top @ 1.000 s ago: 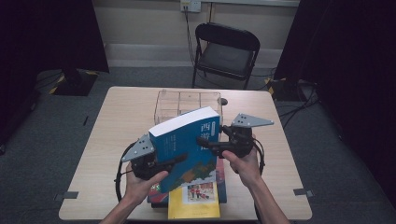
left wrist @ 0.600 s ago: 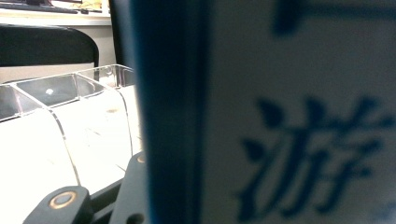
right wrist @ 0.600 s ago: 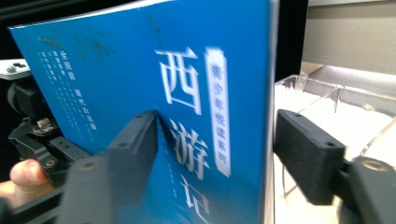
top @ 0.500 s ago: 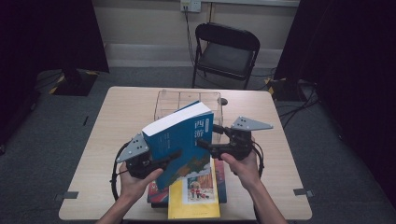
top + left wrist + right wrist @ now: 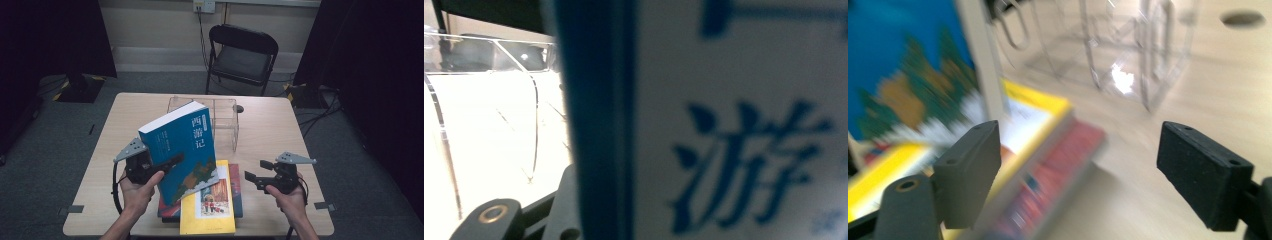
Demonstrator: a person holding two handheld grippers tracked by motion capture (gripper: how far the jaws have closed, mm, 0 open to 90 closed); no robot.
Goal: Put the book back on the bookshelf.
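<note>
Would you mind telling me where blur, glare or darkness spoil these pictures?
Left gripper view: the blue book sits so close that its characters are soft, and the table glares white. Right gripper view: motion smear over the book stack, while the pads stay sharp. High view: sharp, dark around the table.
</note>
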